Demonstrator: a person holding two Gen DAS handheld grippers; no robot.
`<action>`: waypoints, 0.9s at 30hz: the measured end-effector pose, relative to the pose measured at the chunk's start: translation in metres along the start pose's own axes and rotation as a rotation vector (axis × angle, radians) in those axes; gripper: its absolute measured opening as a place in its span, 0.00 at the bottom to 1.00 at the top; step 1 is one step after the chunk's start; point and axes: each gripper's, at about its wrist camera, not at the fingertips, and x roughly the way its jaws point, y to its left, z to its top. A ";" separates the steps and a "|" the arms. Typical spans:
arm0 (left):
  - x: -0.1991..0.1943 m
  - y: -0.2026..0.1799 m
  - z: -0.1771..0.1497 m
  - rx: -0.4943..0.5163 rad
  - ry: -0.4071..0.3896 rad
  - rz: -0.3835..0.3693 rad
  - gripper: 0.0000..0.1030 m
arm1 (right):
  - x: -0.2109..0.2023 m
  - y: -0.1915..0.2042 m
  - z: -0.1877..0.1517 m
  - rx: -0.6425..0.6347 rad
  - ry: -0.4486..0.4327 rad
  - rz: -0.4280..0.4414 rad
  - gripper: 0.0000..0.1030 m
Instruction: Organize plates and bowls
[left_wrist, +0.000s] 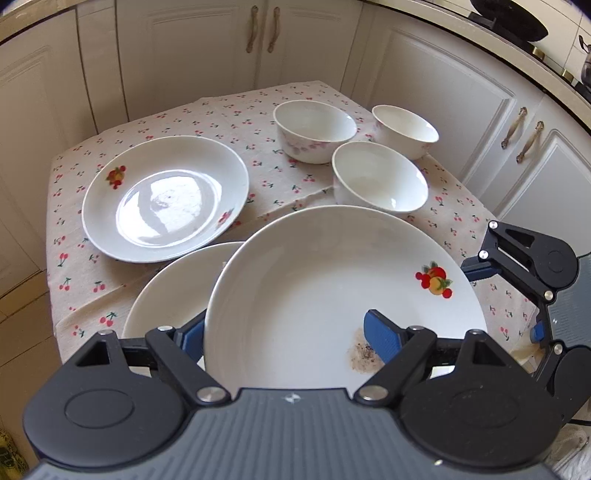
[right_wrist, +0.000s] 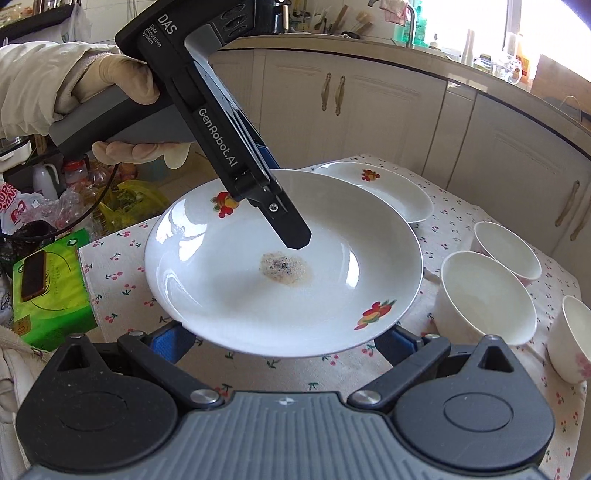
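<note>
The soiled plate (right_wrist: 280, 266) is clamped at its rim by the left gripper (left_wrist: 284, 332) and held above the table (left_wrist: 258, 110). The right gripper (right_wrist: 284, 343) is spread open beneath it. Stacking onto another plate (left_wrist: 166, 195) is judged next.

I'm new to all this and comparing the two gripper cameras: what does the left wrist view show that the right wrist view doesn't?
Only the left wrist view shows a third plate under the lifted one, and the black pan on the counter.

Only the right wrist view shows the gloved hand holding the left gripper, the green box, and the sink counter by the window.

Both show the stained plate, three bowls and the cherry tablecloth.
</note>
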 end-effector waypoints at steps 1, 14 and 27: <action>0.000 0.004 -0.002 -0.006 -0.001 0.003 0.83 | 0.005 0.001 0.003 -0.003 0.005 0.008 1.00; 0.015 0.042 -0.014 -0.057 0.011 -0.021 0.83 | 0.034 0.001 0.019 0.012 0.061 0.038 1.00; 0.030 0.054 -0.012 -0.061 0.044 0.000 0.83 | 0.040 0.000 0.028 0.045 0.092 0.046 1.00</action>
